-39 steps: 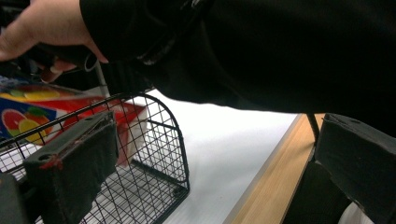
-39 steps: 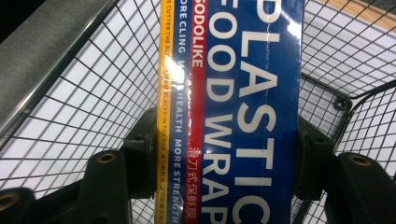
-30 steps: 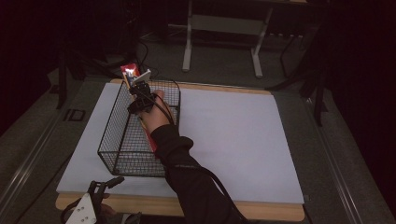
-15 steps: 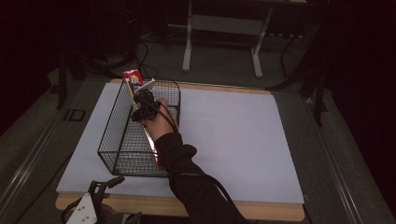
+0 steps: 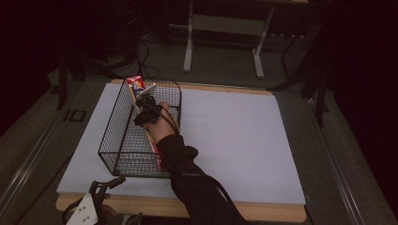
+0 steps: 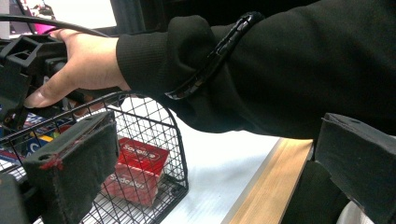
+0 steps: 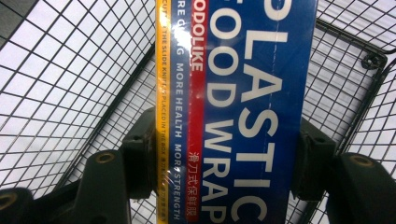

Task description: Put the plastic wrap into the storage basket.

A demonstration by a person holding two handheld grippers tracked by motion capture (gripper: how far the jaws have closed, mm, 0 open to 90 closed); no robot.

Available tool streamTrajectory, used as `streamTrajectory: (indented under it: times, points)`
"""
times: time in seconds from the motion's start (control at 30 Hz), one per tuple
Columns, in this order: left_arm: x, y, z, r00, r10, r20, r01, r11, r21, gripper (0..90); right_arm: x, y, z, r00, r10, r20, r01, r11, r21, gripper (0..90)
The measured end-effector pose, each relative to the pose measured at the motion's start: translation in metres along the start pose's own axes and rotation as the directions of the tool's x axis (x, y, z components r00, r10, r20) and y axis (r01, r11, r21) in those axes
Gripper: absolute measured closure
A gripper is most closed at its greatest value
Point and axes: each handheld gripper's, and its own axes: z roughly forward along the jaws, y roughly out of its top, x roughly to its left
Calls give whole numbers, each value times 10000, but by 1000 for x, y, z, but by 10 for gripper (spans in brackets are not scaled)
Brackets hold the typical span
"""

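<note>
1. At the near left edge of the table [image 5: 281,213], the left gripper [image 5: 101,197] rests low with its jaws spread apart, holding nothing.
2. Just beyond it, a black wire basket [image 5: 119,154] stands on a white sheet [image 5: 234,136] that covers the tabletop.
3. In the left gripper view, a red carton [image 6: 137,170] lies in the basket's near corner; its white lettering is too blurred to read.
4. Over the basket, the right gripper [image 5: 145,112] is clamped on a long plastic wrap box [image 7: 233,93], which stands tilted inside the basket, its top above the far rim.
5. The box reads "PLASTIC FOOD WRAP" in white on blue, with "ODOLIKE" on a red stripe.
6. A dark sleeve [image 5: 197,187] crosses the basket's near right corner.
7. A metal stand [image 5: 223,28] is on the floor beyond the table.
</note>
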Motion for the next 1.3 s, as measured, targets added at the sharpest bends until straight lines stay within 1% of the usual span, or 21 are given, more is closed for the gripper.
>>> streamTrajectory:
  times: [0.1,0.23,0.27,0.33,0.4,0.43,0.5,0.57,0.6,0.63,0.7,0.73,0.83,0.9,0.93,0.97,1.0,1.1,1.2,1.3]
  points:
    - [0,0,1,10000,58,28,-58,10000,58,1,2,-1,0,9999,-108,100,109,9999,-75,378]
    - [0,0,1,10000,-2,43,2,10000,37,1,2,-3,0,9998,-183,112,185,9995,-250,366]
    - [0,0,1,10000,-3,42,3,10000,37,1,2,-4,0,9998,-179,62,181,9993,-319,349]
    - [0,0,1,10000,15,48,-15,10000,42,1,0,-4,-4,9999,-137,-85,131,9981,-603,283]
    - [0,0,1,10000,15,52,-15,10000,49,1,-1,-4,-7,9984,-331,-457,308,9983,-490,201]
    - [0,0,1,10000,7,46,-8,10000,42,1,-2,-5,-10,9981,-441,-439,414,9972,-618,202]
    - [0,0,2,10000,20,58,-21,10000,57,1,-5,-6,-15,9980,-445,-448,404,9954,-868,186]
    - [0,0,2,10000,38,60,-38,10000,88,1,-9,-8,-18,9956,-441,-822,361,9946,-970,137]
    - [0,0,2,10000,45,63,-46,9999,90,1,-11,-9,-20,9945,-502,-916,404,9936,-1055,125]
    - [0,0,2,10000,67,66,-67,9999,100,1,-13,-11,-22,9941,-596,-909,486,9917,-1191,129]
    - [0,-1,3,10000,68,63,-68,9999,142,1,-18,-16,-25,9915,-919,-921,795,9884,-1295,113]
    - [0,-1,3,10000,70,70,-71,9998,172,1,-20,-18,-27,9907,-970,-958,836,9872,-1359,114]
    - [-1,-1,3,10000,69,70,-70,9998,183,1,-29,-25,-35,9883,-926,-1214,737,9856,-1525,132]
    - [-1,-1,4,9999,79,75,-80,9998,205,1,-34,-29,-41,9849,-999,-1411,754,9827,-1693,141]
    - [-1,-1,4,9999,90,77,-91,9997,220,1,-38,-32,-45,9813,-1068,-1601,758,9791,-1885,144]
    - [-1,-1,4,9999,84,79,-85,9997,226,1,-41,-33,-48,9801,-1067,-1675,730,9780,-1956,146]
    - [-1,-1,5,9999,80,82,-82,9997,240,1,-44,-36,-53,9779,-1173,-1729,791,9738,-2132,154]
    - [-1,-1,5,9999,109,85,-111,9995,290,1,-52,-42,-67,9762,-1351,-1695,905,9646,-2477,154]
    - [-1,-1,6,9999,141,68,-144,9993,353,1,-60,-46,-77,9742,-1517,-1670,1037,9584,-2658,149]
    - [-1,-1,6,9999,120,-12,-120,9994,337,1,-70,-54,-87,9737,-1699,-1518,1213,9505,-2862,143]
